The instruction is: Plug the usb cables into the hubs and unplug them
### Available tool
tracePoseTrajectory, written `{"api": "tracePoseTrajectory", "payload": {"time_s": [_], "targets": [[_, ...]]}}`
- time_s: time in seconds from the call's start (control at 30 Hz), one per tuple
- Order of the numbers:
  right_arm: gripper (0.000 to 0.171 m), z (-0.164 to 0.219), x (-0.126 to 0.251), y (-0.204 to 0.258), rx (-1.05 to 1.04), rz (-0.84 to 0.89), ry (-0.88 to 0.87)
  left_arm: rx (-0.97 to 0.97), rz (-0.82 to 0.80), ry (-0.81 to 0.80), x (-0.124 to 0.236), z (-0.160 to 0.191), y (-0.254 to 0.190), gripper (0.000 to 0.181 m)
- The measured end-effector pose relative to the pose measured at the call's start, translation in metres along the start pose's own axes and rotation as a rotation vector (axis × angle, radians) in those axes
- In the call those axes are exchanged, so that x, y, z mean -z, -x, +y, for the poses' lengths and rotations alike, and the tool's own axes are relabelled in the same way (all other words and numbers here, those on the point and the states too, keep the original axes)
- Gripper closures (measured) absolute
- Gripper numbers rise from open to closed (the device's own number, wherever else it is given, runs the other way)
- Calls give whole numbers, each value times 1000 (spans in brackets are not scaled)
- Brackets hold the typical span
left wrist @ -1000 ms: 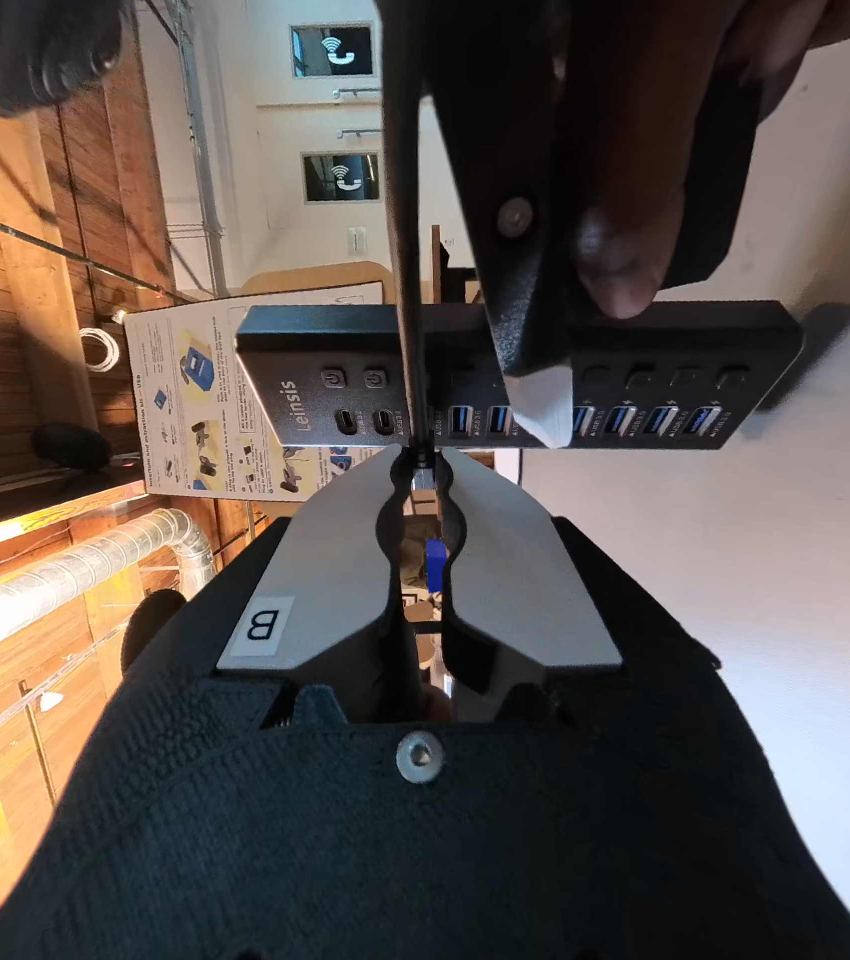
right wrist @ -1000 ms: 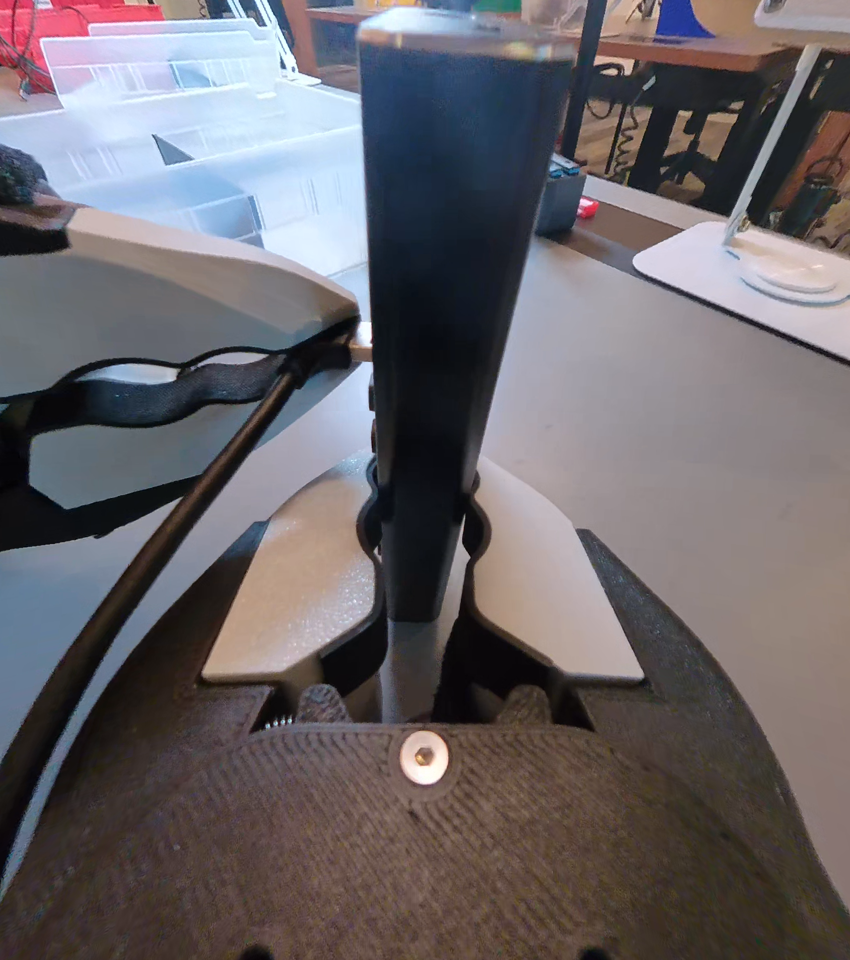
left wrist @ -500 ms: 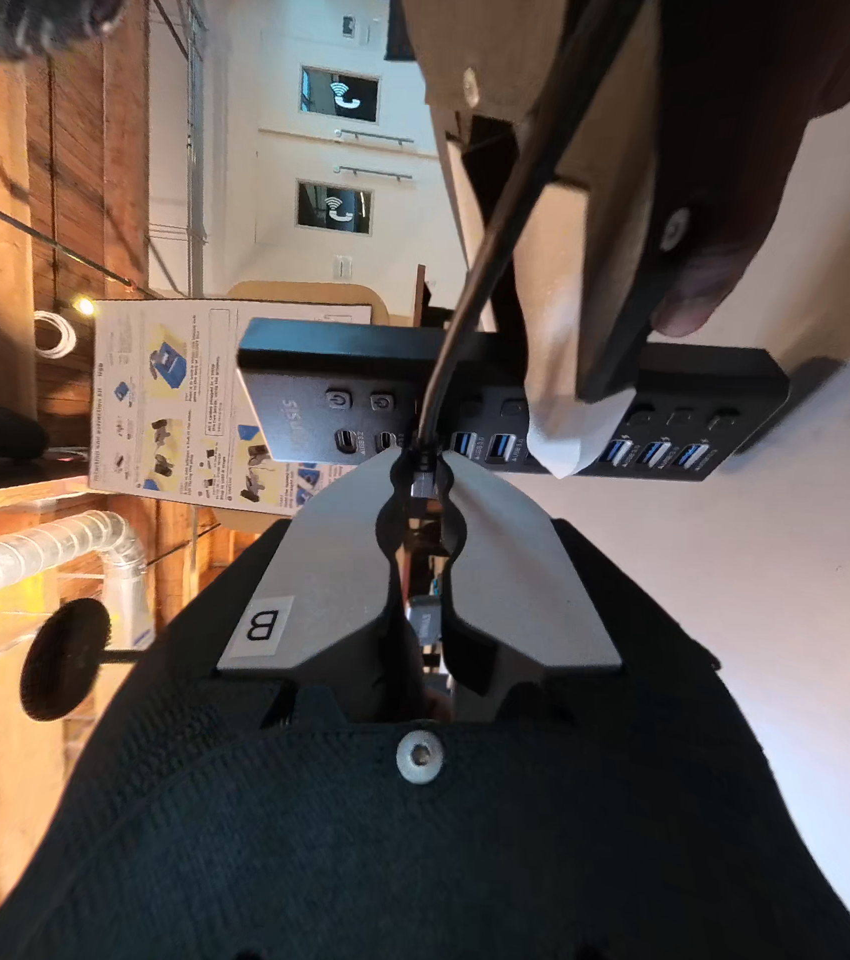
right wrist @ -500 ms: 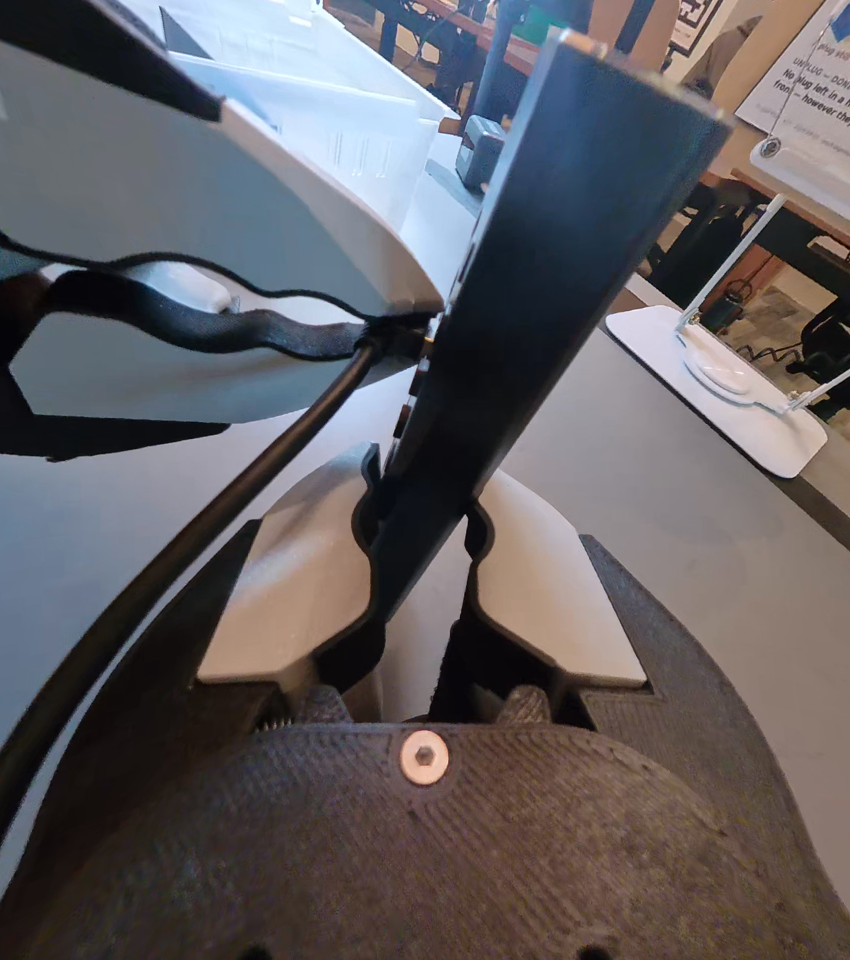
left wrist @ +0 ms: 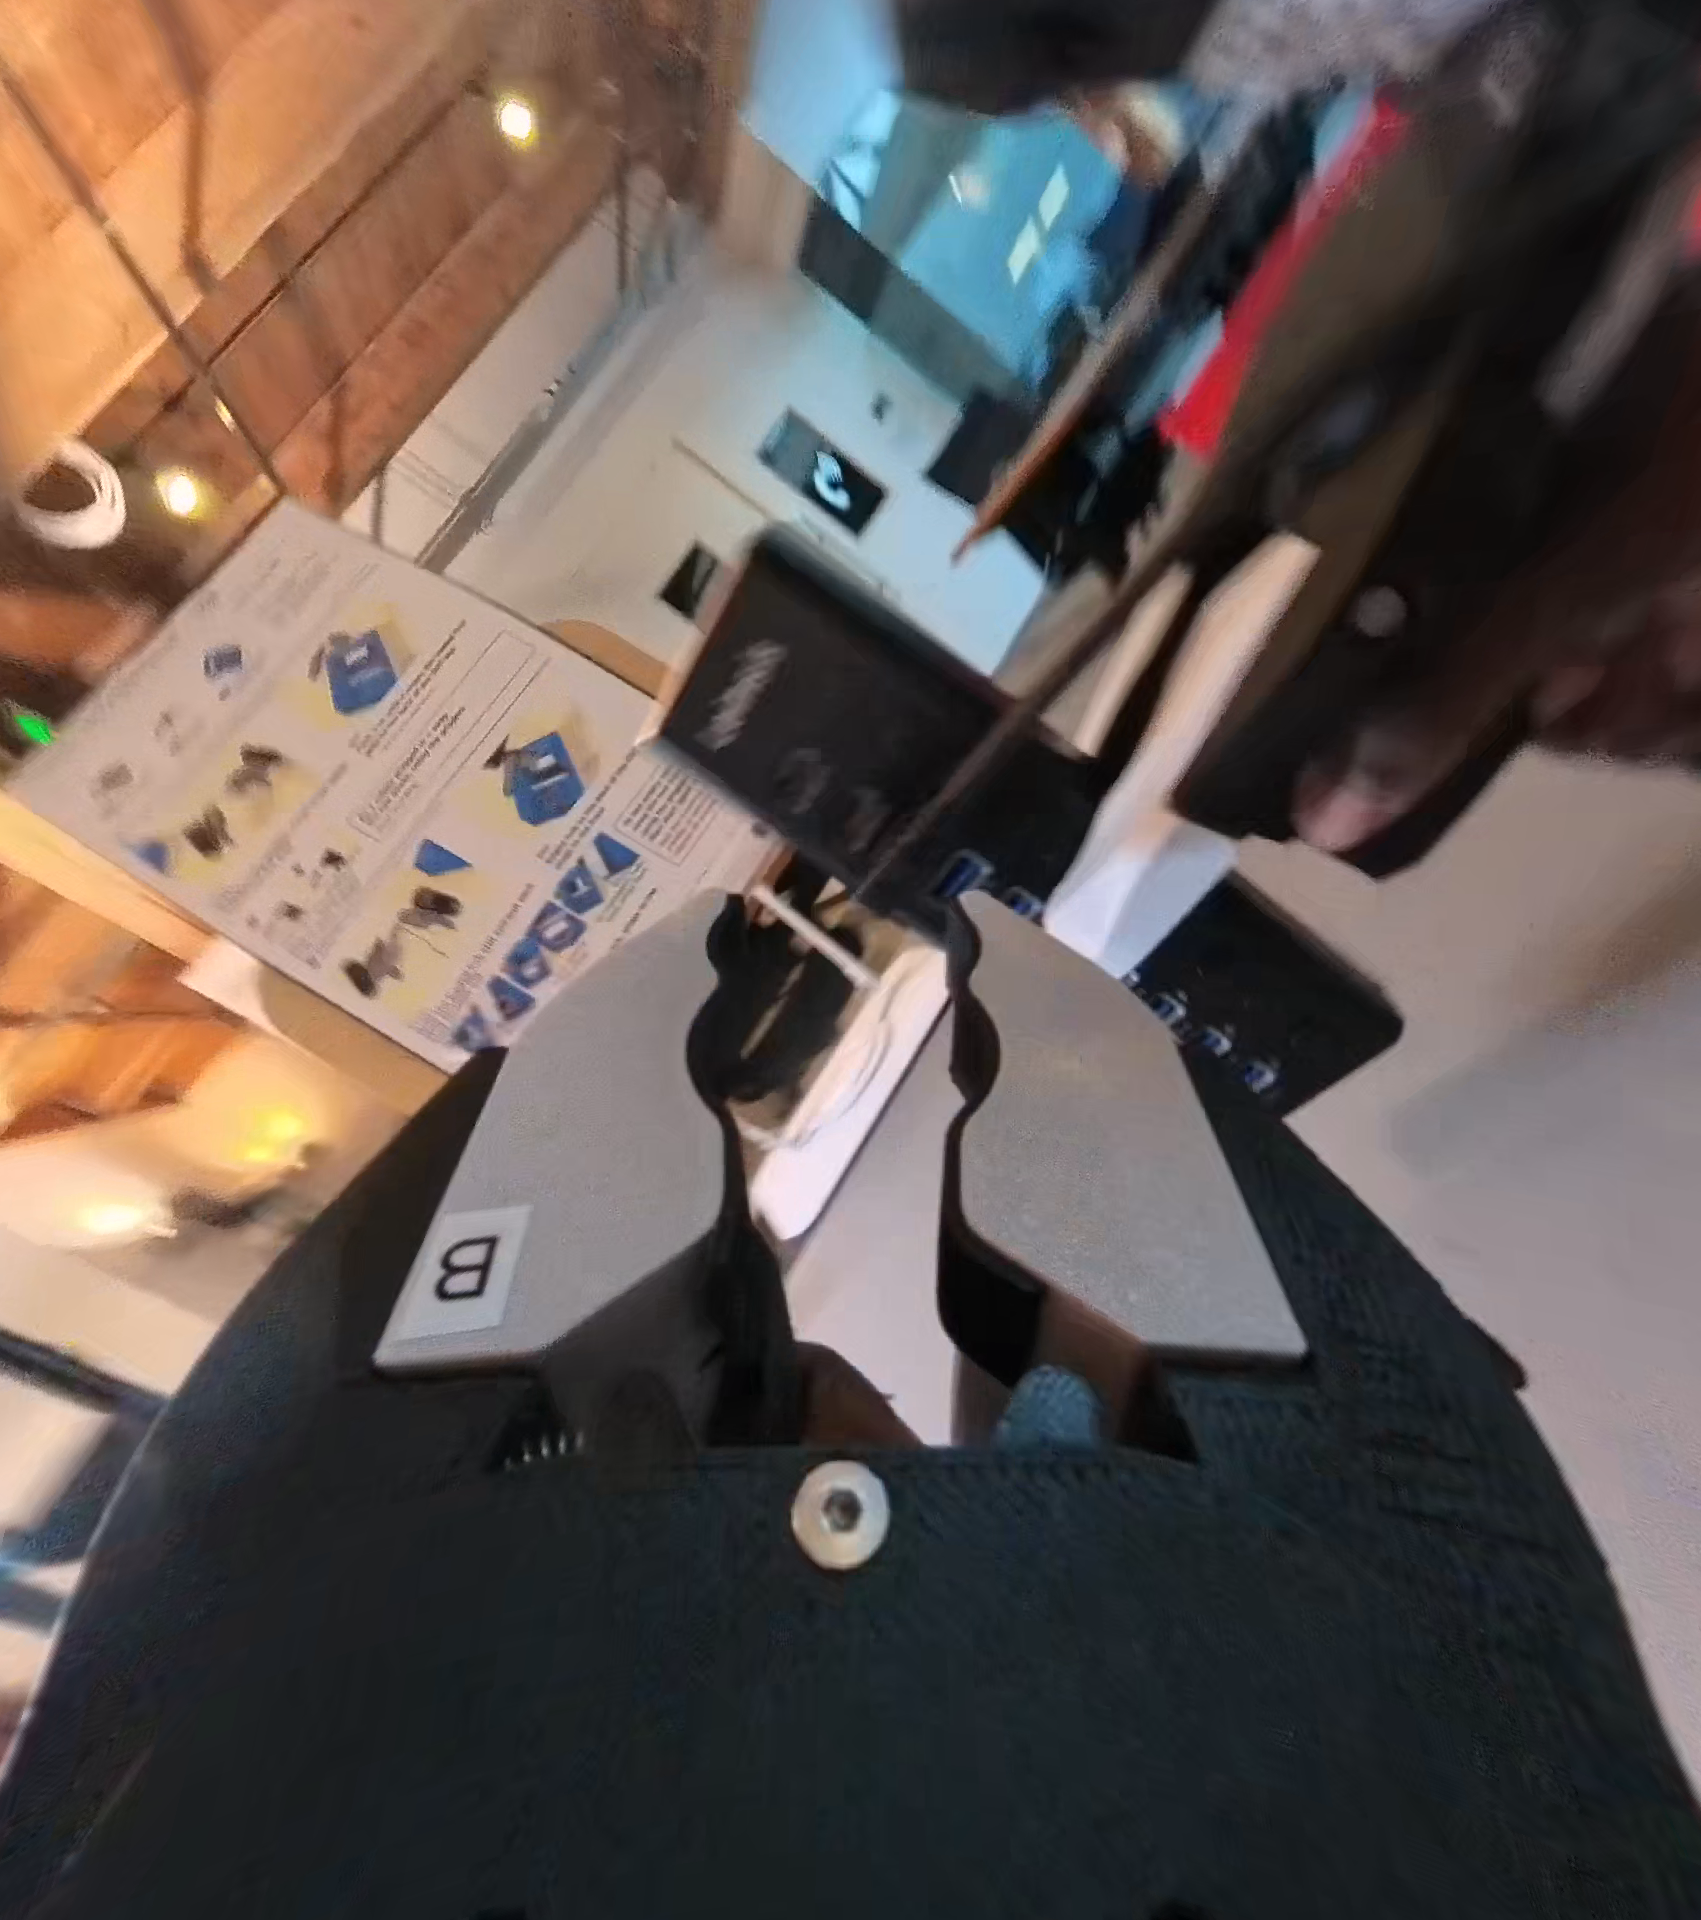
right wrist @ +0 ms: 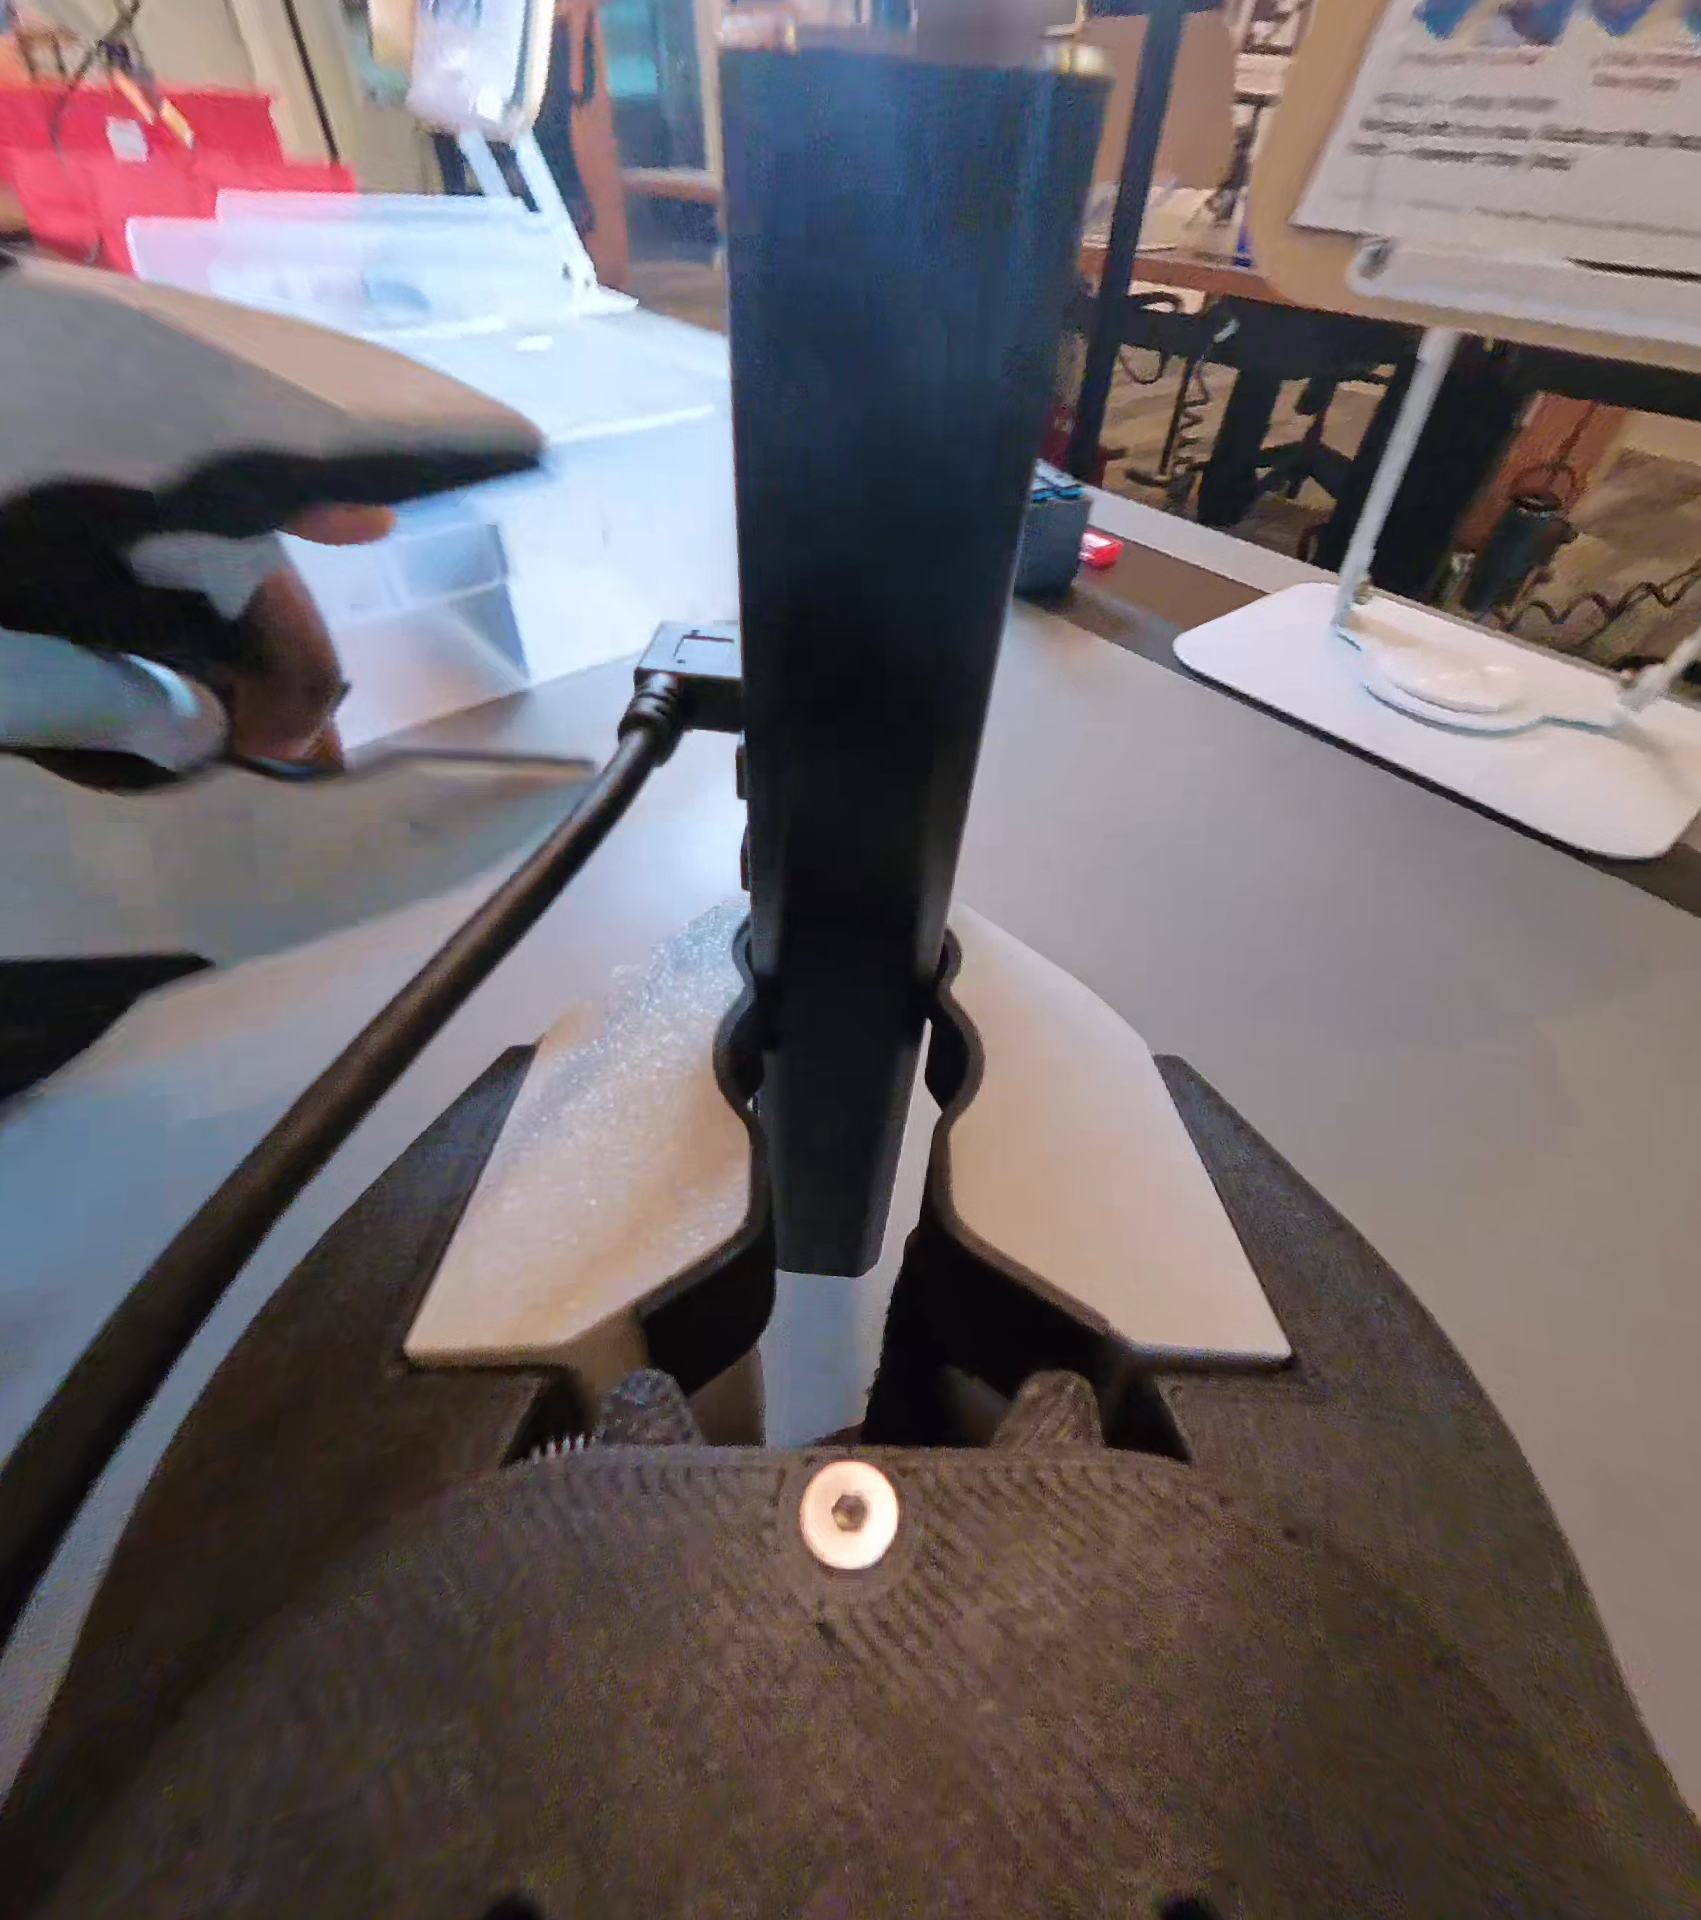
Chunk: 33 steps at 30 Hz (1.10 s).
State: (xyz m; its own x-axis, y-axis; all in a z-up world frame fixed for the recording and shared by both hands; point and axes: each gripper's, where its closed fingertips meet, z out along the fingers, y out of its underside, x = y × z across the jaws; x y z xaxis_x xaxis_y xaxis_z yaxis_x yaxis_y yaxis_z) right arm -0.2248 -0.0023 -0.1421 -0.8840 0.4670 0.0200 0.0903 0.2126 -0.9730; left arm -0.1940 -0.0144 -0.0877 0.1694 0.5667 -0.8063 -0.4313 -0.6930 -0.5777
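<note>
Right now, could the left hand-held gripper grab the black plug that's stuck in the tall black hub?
Probably yes. The left hand-held gripper is open and empty beside the black plug, which sticks out bare from the upright black hub's side. Nothing sits between them.

Right wrist view: hub [right wrist: 877,499] stands upright between the fingers of the right gripper [right wrist: 841,997], above the table [right wrist: 1293,1039]; cable [right wrist: 472,935] plug sits in the hub's left face, the cable trailing down-left toward the camera. Left gripper [right wrist: 233,582] lies left of the hub, apart from the plug, with clear bins [right wrist: 472,312] behind it; a stand base [right wrist: 1469,717] rests on the table to the right, with a printed sheet [right wrist: 1594,135] above it. Left wrist view: left gripper [left wrist: 841,935] fingers spread, nothing between them, hub [left wrist: 877,748] just ahead, and the sheet [left wrist: 358,769] to the hub's left, behind.
</note>
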Motion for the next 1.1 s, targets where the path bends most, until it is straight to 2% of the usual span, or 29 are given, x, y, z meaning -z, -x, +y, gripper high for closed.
{"api": "tracePoseTrajectory", "payload": {"time_s": [0.1,0.2,0.27,0.37,0.47,0.53,0.63,0.73,0.83,0.87,0.97,1.1], "targets": [[143,-6,13,-21,-141,-2,-63,467,7,-109,5,3,24,133],[143,-19,27,-41,-218,11,-138,994,123,-219,7,16,29,122],[143,-29,40,-55,-190,64,-177,1195,184,-267,6,23,27,118],[143,-55,68,-80,-108,182,-235,1217,197,-288,4,29,20,115],[143,-89,114,-119,-26,368,-264,1244,196,-312,4,27,20,109],[143,-105,150,-151,-22,481,-205,1246,188,-321,5,26,23,109],[143,-104,202,-201,-114,607,14,1261,184,-347,7,23,28,111],[143,-65,249,-242,-240,732,320,1216,177,-374,8,19,28,111],[142,-4,286,-272,-449,902,511,1140,175,-354,8,17,24,111],[142,16,292,-276,-509,917,562,1108,175,-344,7,18,22,111],[142,60,292,-276,-626,823,666,1080,192,-350,7,15,19,111],[142,82,284,-284,-706,796,712,1060,235,-324,4,12,7,111]]}}
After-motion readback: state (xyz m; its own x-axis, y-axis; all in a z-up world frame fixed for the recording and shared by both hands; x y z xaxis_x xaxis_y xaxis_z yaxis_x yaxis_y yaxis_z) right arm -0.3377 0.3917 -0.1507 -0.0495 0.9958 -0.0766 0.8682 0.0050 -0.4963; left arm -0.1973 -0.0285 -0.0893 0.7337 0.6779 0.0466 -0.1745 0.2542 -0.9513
